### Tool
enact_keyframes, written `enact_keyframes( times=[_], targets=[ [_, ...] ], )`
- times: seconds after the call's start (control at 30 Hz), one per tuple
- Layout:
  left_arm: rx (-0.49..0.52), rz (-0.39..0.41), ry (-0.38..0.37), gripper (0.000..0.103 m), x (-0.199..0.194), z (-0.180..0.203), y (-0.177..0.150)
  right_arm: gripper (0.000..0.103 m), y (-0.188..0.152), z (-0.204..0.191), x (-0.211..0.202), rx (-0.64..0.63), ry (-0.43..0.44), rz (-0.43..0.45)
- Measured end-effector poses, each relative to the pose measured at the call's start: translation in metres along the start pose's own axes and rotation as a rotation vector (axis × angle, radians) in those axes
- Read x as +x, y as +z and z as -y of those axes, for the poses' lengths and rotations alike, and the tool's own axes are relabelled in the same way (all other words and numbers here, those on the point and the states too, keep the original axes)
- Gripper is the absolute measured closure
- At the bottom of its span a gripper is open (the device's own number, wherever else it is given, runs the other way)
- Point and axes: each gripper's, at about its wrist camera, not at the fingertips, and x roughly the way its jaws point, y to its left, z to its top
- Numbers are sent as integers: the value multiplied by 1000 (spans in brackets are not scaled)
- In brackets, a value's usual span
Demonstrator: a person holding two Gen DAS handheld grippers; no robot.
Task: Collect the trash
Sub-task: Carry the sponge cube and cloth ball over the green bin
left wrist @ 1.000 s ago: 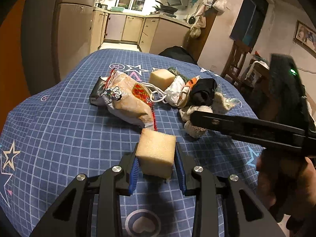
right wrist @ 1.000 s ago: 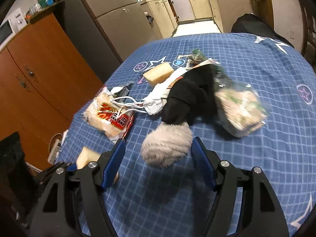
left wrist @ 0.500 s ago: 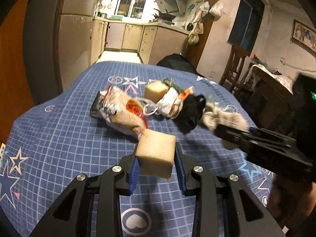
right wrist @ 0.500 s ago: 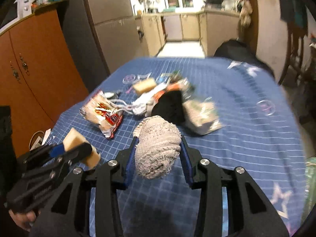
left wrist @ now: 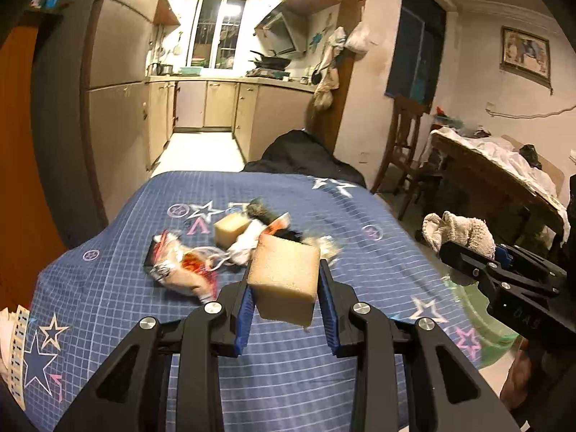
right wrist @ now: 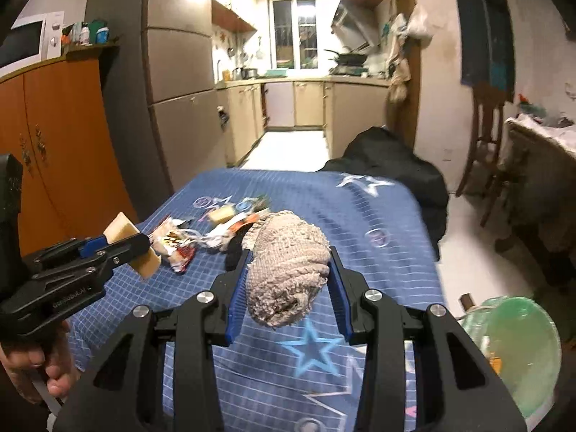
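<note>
The left claw was clamped on a tan, block-shaped foam sponge, held above the blue star-patterned desk cloth. Right of it, the right claw, its jaws having just closed, gripped a grey knitted cloth bundle above that cloth. A translucent green plastic bag sat off the cloth's right edge.

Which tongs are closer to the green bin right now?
Right. The right tongs, shut on the rag, hang just beside the green bin; the left tongs, holding the sponge, sit farther off.
</note>
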Motion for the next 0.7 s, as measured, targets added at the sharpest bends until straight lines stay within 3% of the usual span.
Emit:
enact_keyframes(
  times=[0.43,0.7],
  targets=[
    [103,35,-125,70,-19,99,20,64,9,60,-56,29,-134,77],
    [153,23,-194,70,-8,155,32,64,4,108,-84,65,-218,90]
  ],
)
